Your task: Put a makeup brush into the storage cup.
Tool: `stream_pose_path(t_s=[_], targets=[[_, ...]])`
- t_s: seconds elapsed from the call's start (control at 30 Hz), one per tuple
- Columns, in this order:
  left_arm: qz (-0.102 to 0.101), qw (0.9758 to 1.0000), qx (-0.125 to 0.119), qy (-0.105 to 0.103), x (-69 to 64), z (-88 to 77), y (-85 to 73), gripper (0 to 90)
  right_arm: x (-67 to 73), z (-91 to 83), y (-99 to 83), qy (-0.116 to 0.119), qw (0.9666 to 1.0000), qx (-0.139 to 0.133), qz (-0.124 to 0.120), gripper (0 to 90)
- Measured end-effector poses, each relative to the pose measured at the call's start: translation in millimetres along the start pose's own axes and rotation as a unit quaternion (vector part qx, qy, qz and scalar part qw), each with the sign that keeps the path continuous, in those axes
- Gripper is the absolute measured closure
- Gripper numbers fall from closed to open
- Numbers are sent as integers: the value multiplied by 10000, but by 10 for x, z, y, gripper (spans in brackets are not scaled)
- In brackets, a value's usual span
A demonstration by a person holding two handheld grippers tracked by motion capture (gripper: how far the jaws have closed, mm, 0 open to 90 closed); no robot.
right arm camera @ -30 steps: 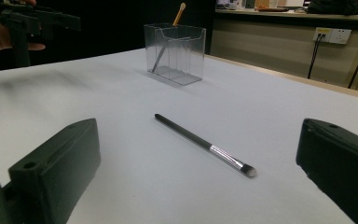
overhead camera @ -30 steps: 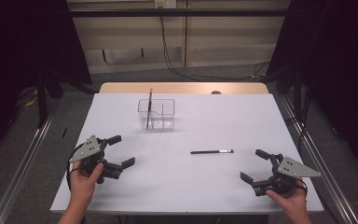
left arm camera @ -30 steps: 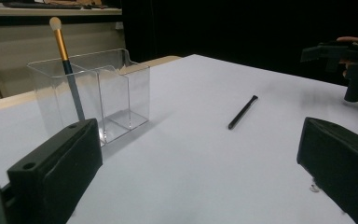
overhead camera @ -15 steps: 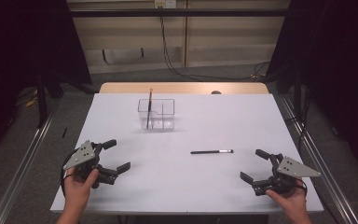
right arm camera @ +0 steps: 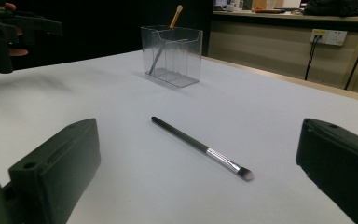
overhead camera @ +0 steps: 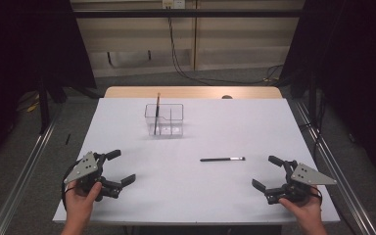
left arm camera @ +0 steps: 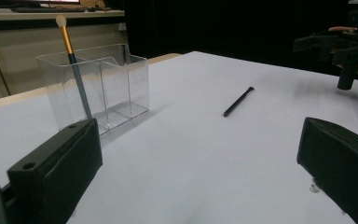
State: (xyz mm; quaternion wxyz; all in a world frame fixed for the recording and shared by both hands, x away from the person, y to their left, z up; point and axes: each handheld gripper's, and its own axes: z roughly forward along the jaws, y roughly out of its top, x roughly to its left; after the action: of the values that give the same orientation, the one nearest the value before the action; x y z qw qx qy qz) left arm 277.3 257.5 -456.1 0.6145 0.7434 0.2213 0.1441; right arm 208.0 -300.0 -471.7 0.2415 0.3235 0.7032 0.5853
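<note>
Up close, the right gripper view shows the loose brush's point(right arm camera: 200, 148) silver ferrule and bristle tip, a mere dark line from above, lying flat ahead between the wide-apart jaws of the right gripper point(overhead camera: 274, 174). Left gripper point(overhead camera: 120, 168) likewise gapes, holding nothing. Two brushes: one loose, one point(left arm camera: 73, 60) leaning in the single clear box point(left arm camera: 121, 84).

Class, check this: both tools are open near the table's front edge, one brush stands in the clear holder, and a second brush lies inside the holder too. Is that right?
Not quite. The second brush is not in the holder; it lies flat on the table, apart from it and nearer the right tool, as the high view shows. The rest stands: the left tool is open too, and one brush stands in the holder.
</note>
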Motion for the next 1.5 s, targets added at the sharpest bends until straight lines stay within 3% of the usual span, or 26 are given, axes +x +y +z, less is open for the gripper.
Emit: stream_pose_path(t_s=[0.4, 0.97, 1.5], targets=[[0, 10000, 19, -12, 16, -17, -27, 0, -41, 18, 26, -168, 9998, -76, 119, 0], [13, 10000, 64, -38, 8, -16, -41, 0, -109, 124, 148, -402, 9991, 53, 123, 0], [1, 10000, 47, -69, 6, -19, -37, 0, -210, 401, 271, -428, 9987, 51, 256, 0]])
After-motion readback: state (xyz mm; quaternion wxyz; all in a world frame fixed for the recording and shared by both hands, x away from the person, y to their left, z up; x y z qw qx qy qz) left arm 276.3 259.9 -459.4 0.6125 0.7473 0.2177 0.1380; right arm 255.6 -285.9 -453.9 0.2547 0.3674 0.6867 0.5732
